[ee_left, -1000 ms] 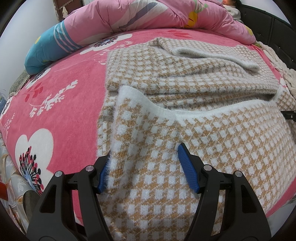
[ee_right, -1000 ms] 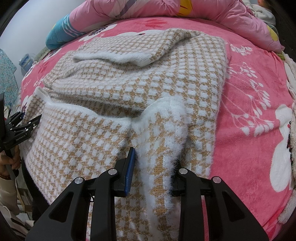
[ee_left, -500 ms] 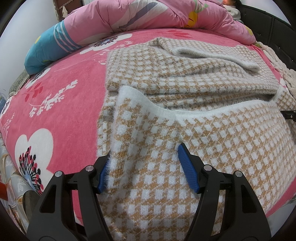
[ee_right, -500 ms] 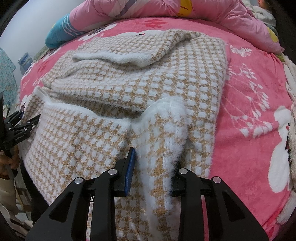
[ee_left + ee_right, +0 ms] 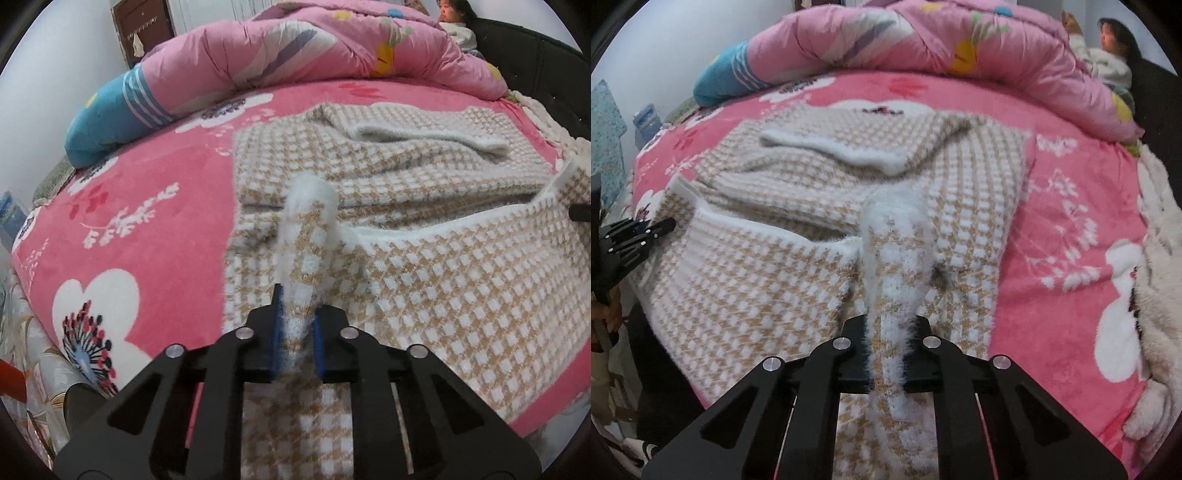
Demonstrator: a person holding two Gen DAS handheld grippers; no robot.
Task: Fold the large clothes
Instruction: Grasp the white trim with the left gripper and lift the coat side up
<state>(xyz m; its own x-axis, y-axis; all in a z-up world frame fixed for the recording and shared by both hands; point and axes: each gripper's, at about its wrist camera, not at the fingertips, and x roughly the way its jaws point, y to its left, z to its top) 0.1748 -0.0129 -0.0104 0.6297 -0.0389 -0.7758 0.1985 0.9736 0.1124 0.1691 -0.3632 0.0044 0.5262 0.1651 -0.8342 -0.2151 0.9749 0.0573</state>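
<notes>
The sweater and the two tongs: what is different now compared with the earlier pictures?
Both tongs have just been closing. The left tongs now pinch the sweater at its near hem, and the right tongs pinch the same hem further along. Each pinched part is bunched and lifted a little. The folded far part of the sweater, the blanket and the quilt stayed as they were.

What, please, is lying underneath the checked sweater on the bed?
The checked sweater lies on a pink floral blanket, which shows all around it. Whatever is beneath the sweater's middle is covered.
</notes>
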